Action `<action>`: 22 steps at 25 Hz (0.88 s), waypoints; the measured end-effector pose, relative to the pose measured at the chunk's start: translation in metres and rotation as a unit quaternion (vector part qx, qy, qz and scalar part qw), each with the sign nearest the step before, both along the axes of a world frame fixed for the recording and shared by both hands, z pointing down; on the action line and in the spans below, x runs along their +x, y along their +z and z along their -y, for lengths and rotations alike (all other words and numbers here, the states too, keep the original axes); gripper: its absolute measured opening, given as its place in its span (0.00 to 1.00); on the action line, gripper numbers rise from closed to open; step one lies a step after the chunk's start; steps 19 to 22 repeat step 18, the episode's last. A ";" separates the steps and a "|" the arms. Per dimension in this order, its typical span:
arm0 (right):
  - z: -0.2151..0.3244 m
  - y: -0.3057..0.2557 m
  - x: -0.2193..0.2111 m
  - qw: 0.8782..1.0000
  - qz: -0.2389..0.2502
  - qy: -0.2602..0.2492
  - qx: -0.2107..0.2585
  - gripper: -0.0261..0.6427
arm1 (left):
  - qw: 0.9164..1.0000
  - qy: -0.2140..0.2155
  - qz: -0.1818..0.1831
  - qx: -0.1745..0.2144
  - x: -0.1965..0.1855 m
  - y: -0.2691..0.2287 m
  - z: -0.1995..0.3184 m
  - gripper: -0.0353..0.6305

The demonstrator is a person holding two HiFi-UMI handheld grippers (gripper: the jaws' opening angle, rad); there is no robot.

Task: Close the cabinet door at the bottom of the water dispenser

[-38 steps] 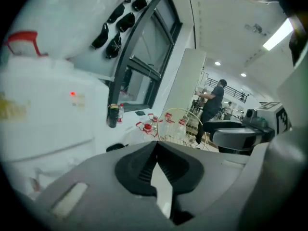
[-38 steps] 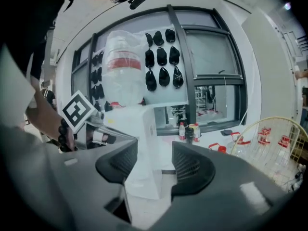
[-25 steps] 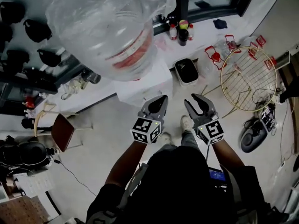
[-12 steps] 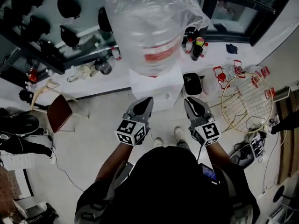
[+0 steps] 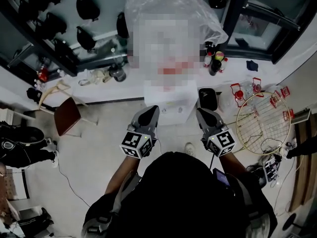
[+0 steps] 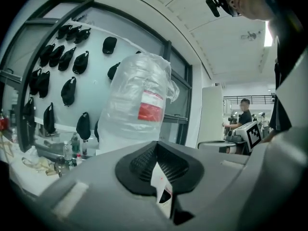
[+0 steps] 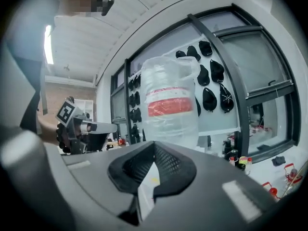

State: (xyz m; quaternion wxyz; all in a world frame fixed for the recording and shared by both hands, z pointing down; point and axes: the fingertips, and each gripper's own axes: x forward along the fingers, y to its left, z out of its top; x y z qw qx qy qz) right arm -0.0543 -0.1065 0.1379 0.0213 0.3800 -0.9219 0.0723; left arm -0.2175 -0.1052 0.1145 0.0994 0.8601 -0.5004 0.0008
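Left gripper (image 5: pixel 150 110) and right gripper (image 5: pixel 203 113) closed tight, holding nothing, facing the water dispenser (image 5: pixel 167 102); we expect its unseen cabinet door to be light and rigid, so push at the free edge.

L gripper (image 5: pixel 150 113) & R gripper (image 5: pixel 202 113) are held out in front of the torso, side by side w/ a clear gap between; L sits at 9 o'clock of R. In head view both noses aim abt 12 o'clock, L tipped toward 1, R toward 11, so tips converge slightly. Own views show both pointing roughly level. L jaws are together, pads meeting, nothing btwn. R jaws likewise together, nothing btwn. L marker cube (image 5: pixel 134 144) & R marker cube (image 5: pixel 221 142) sit at each body's 6 o'clock end. L forearm (image 5: pixel 119 177) runs off toward 7 o'clock, R forearm (image 5: pixel 231 160) toward 5, elbows bent.
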 end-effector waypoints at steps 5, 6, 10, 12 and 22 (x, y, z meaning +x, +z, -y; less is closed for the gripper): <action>0.016 0.002 -0.004 1.000 0.012 -0.022 -0.010 0.05 | 1.000 -0.018 -0.002 -0.011 0.001 0.009 0.005 0.06; 0.018 0.002 -0.006 0.999 0.013 -0.028 -0.011 0.05 | 1.000 -0.022 -0.002 -0.013 0.001 0.010 0.006 0.06; 0.025 -0.001 -0.010 0.999 0.019 -0.044 -0.007 0.05 | 0.999 -0.033 -0.004 -0.013 0.001 0.011 0.010 0.06; 0.030 -0.002 -0.010 0.999 0.022 -0.047 -0.007 0.05 | 0.999 -0.037 -0.003 -0.011 0.002 0.010 0.014 0.06; 0.040 -0.004 -0.009 0.998 0.023 -0.054 -0.003 0.05 | 0.999 -0.039 -0.003 -0.007 0.009 0.007 0.022 0.06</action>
